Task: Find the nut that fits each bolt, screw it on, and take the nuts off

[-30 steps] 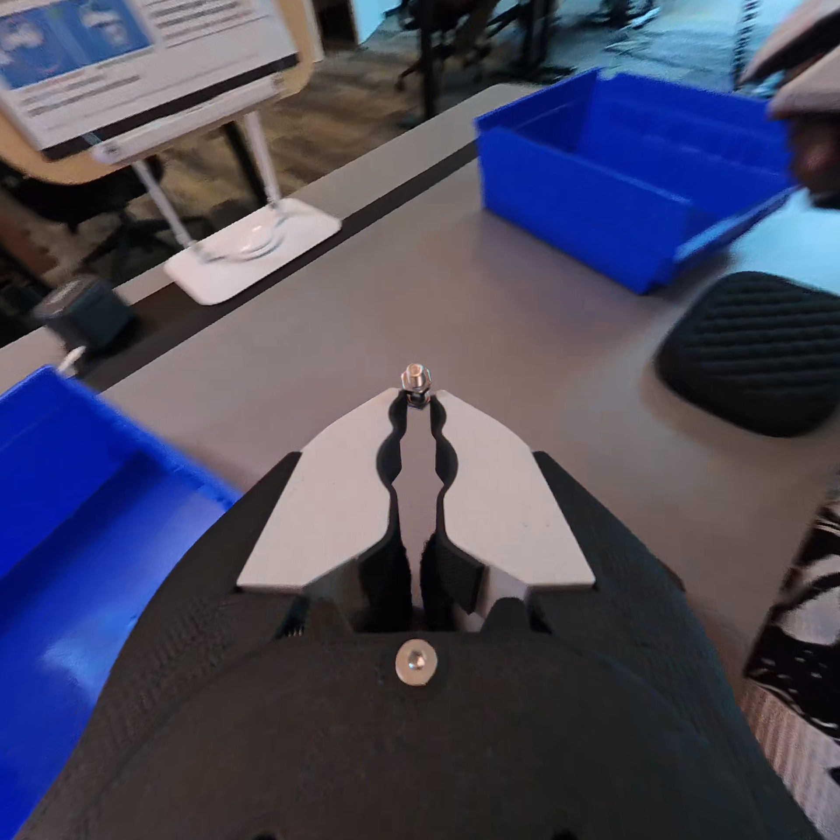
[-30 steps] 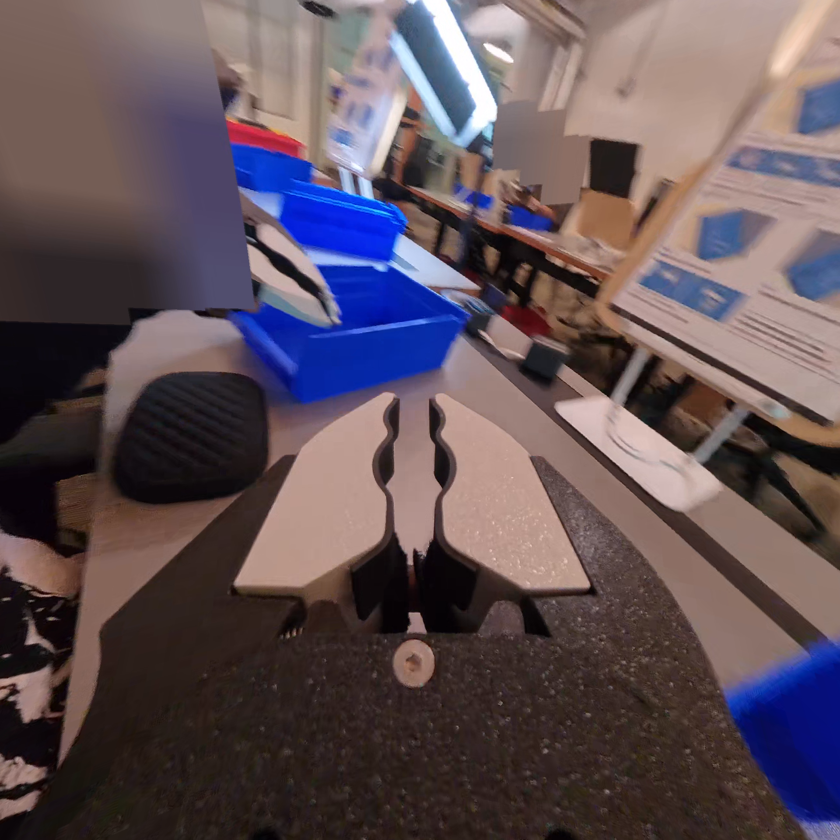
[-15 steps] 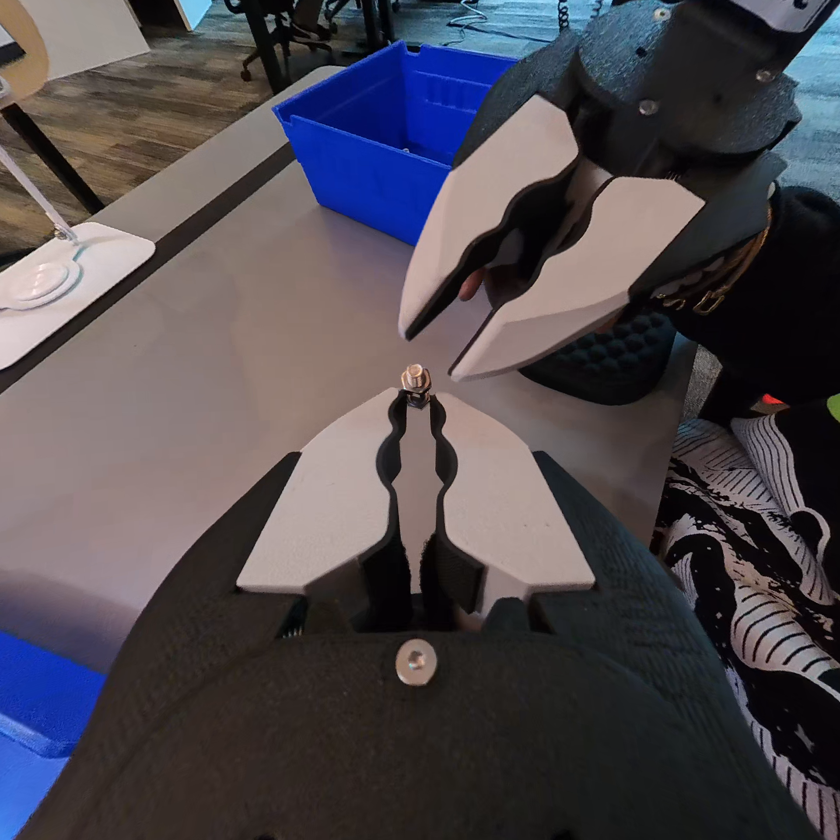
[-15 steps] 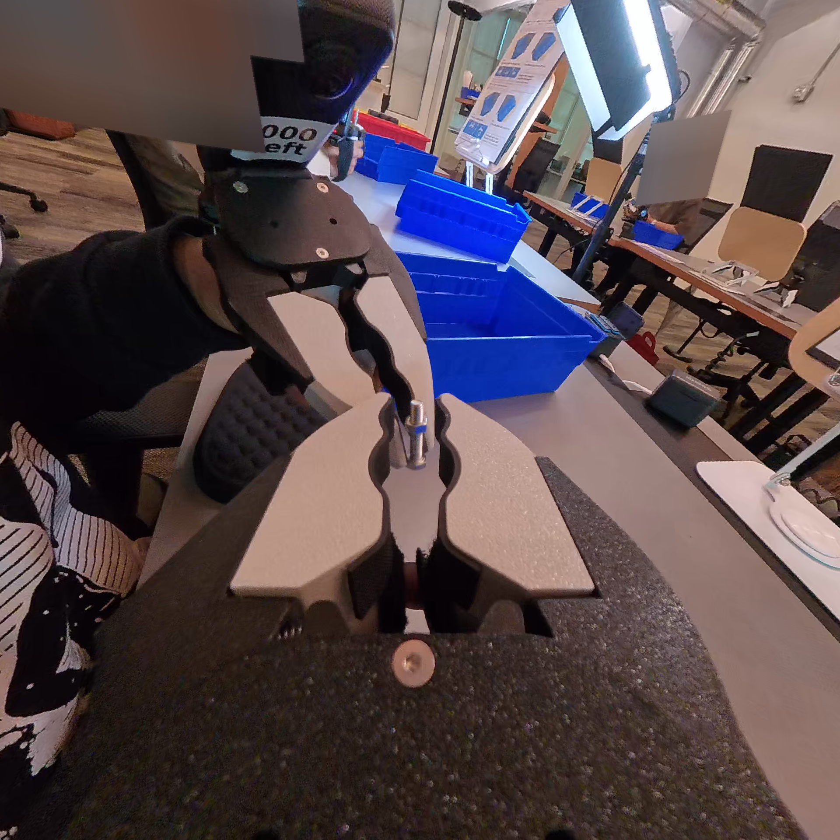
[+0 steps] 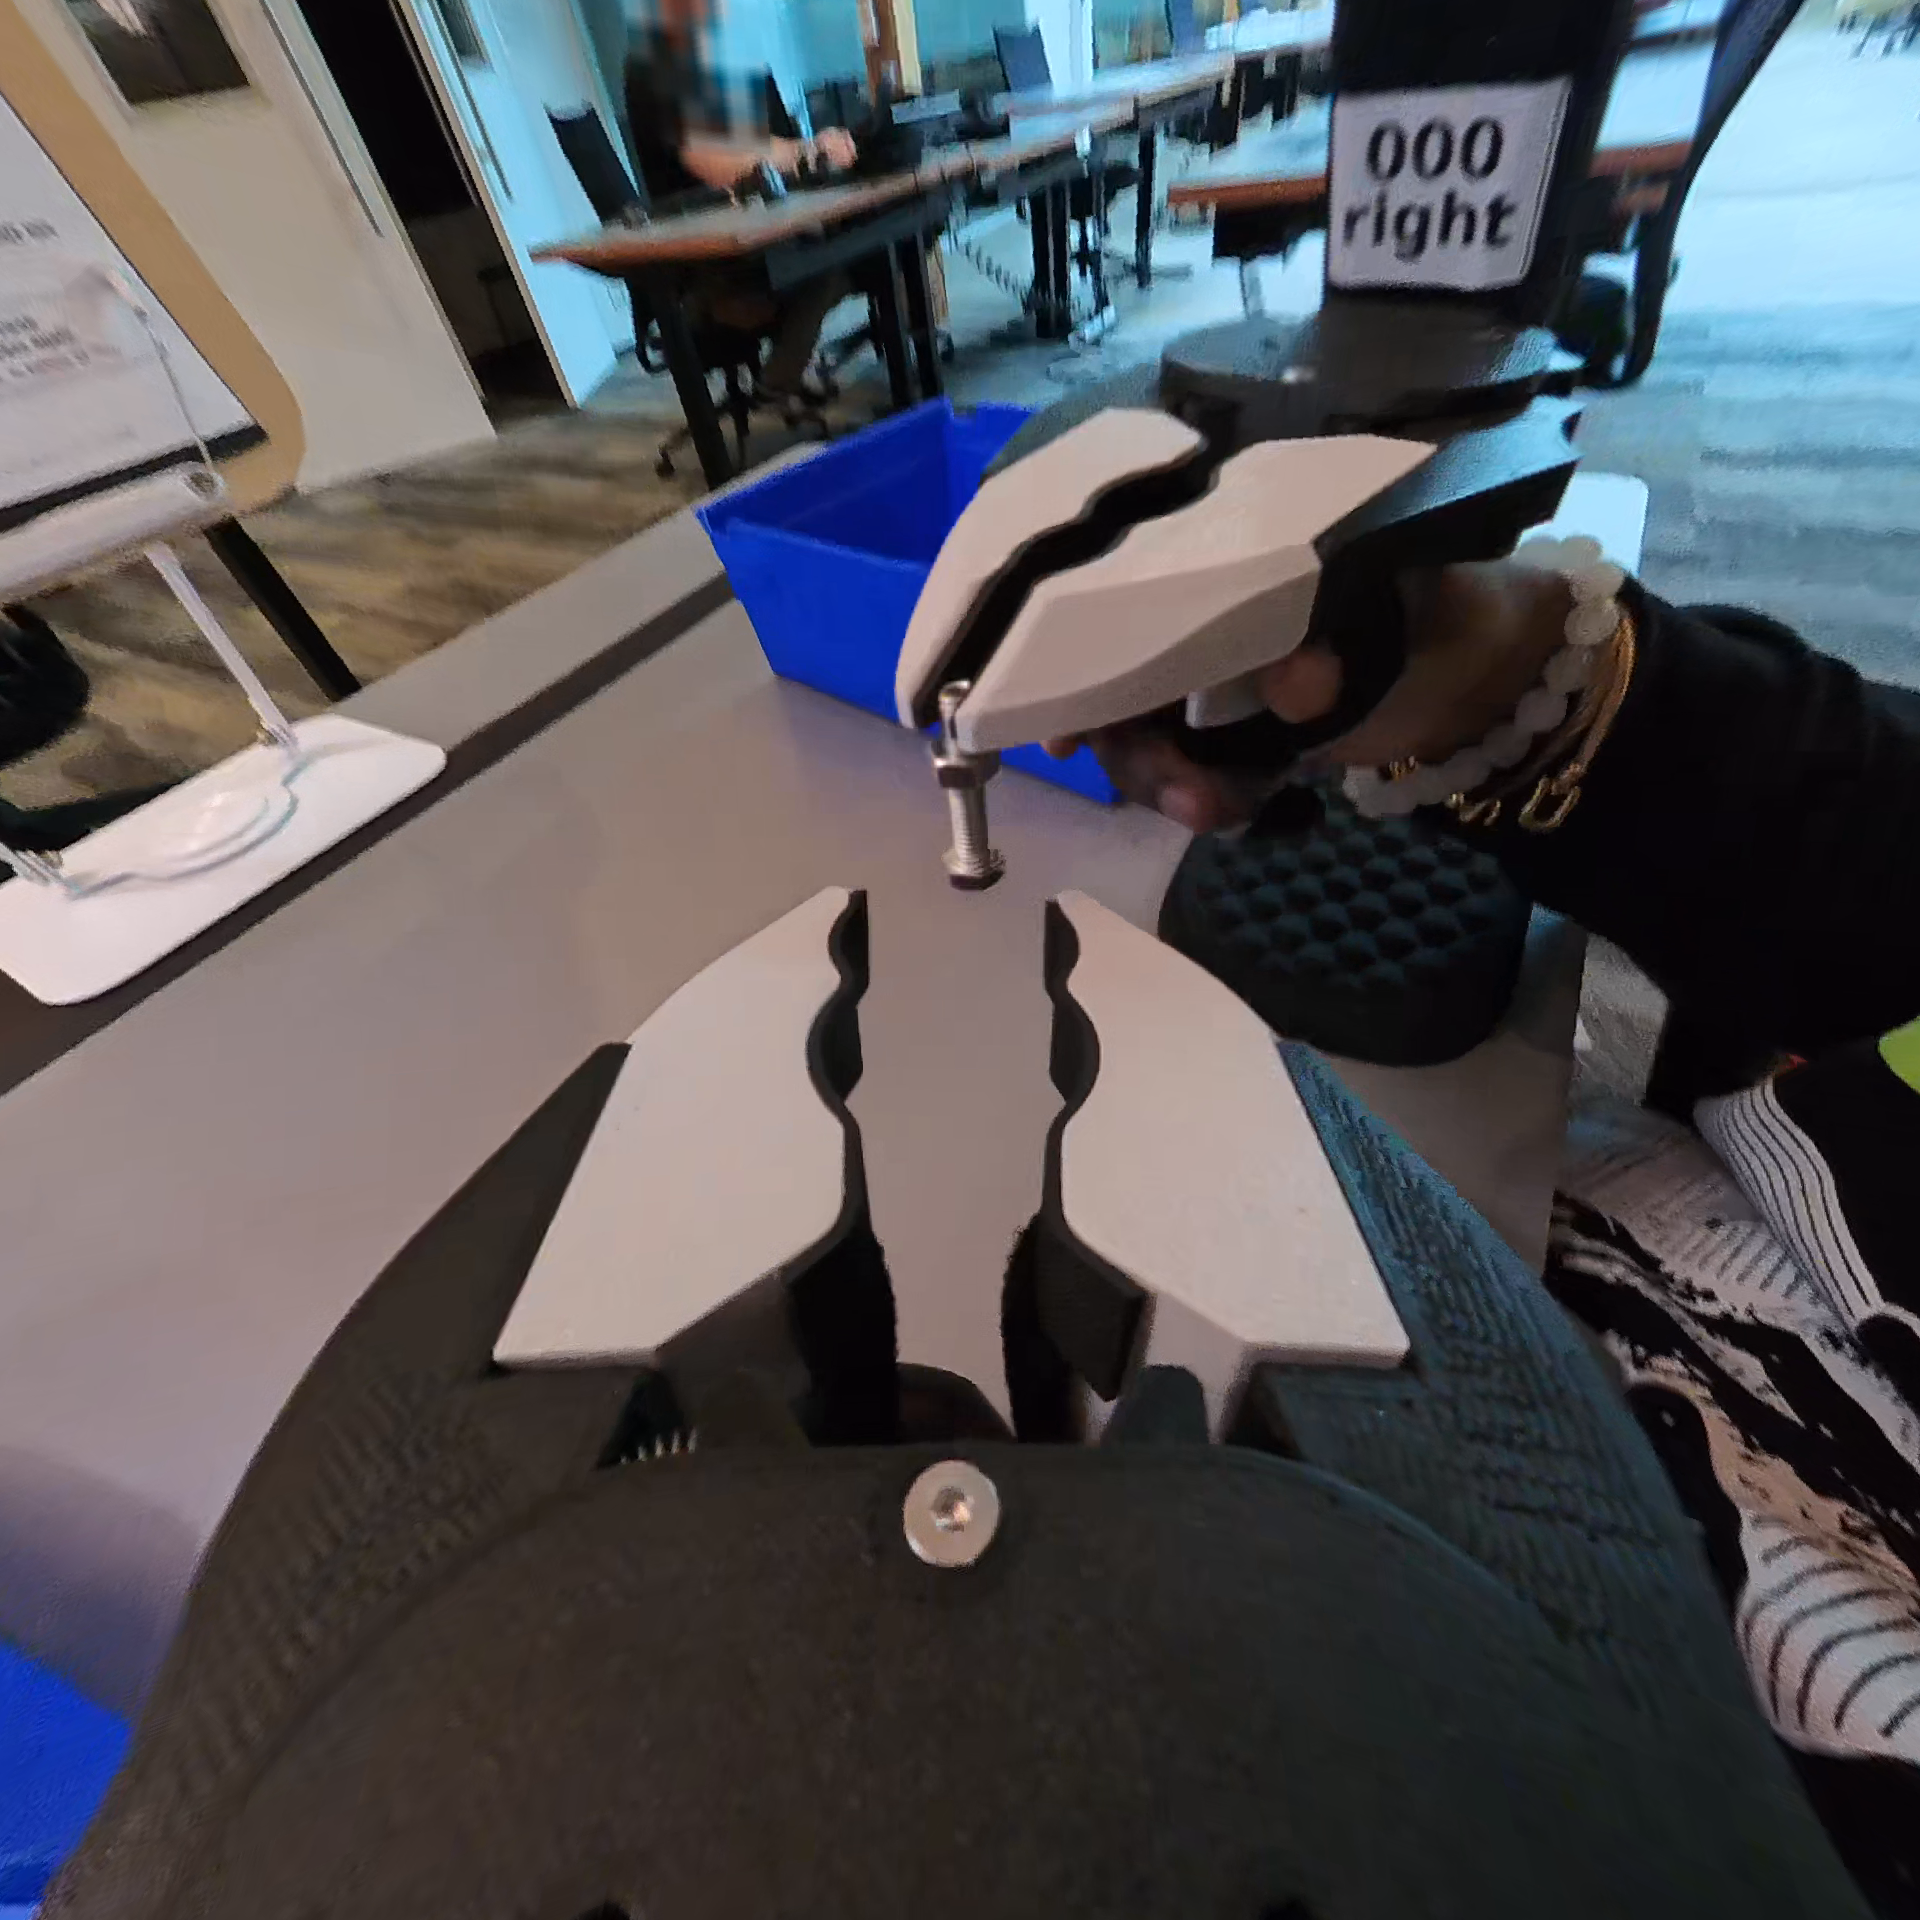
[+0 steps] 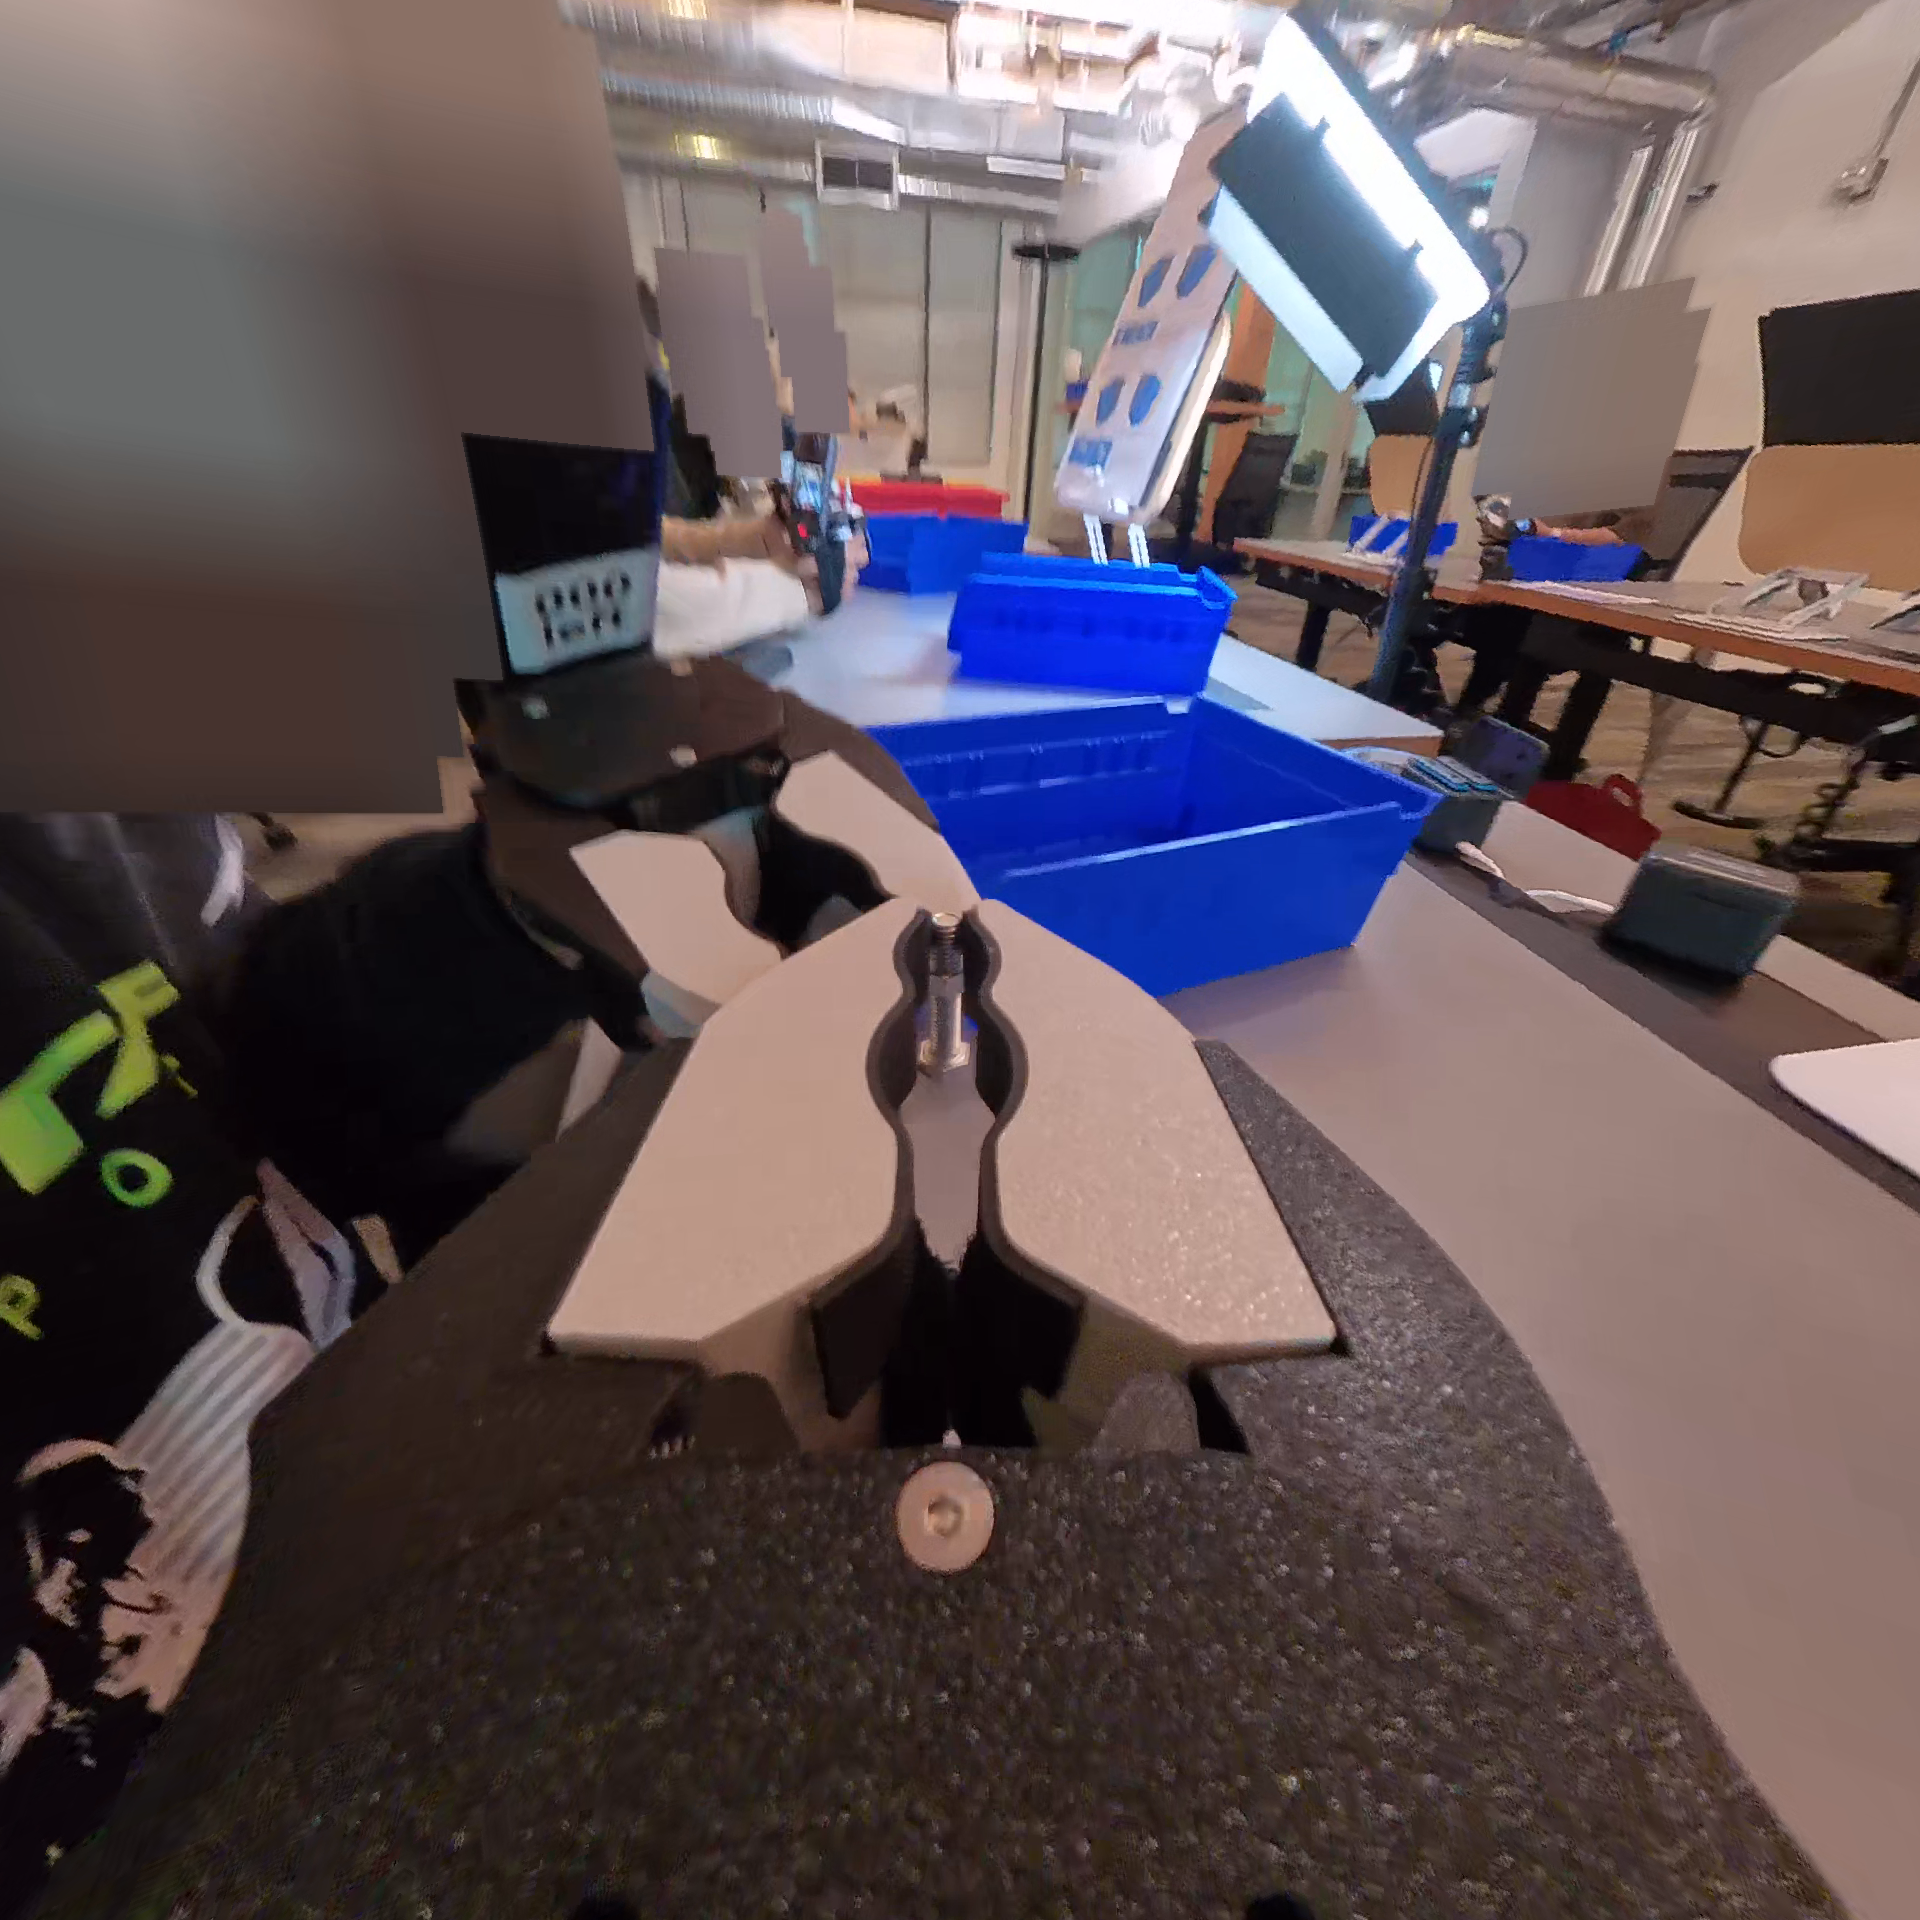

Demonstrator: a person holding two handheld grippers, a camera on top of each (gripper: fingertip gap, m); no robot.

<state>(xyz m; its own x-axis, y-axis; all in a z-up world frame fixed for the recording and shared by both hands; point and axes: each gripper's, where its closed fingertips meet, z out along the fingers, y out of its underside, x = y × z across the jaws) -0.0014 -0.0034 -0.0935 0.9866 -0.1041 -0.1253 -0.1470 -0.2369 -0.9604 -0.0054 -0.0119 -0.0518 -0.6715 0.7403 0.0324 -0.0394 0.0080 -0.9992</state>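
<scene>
Left wrist view: my left gripper [image 5: 954,906] stands apart, bare; the bolt [image 5: 966,810] hangs just ahead, nut [image 5: 964,770] on it, pinched by my right gripper [image 5: 948,717].
Right wrist view: my right gripper [image 6: 943,925] clamps the bolt [image 6: 943,997] at its fingertips.

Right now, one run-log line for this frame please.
right gripper: shut on bolt tip, nut on | left gripper: open, below | blue bin behind

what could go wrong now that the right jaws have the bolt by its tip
1. The right gripper pinches only the threaded end of the bolt, so its hanging head could swing or slip out onto the table.
2. The nut sits right under the fingertips, leaving little room to turn it.
3. The left gripper is open, supporting nothing.
</scene>
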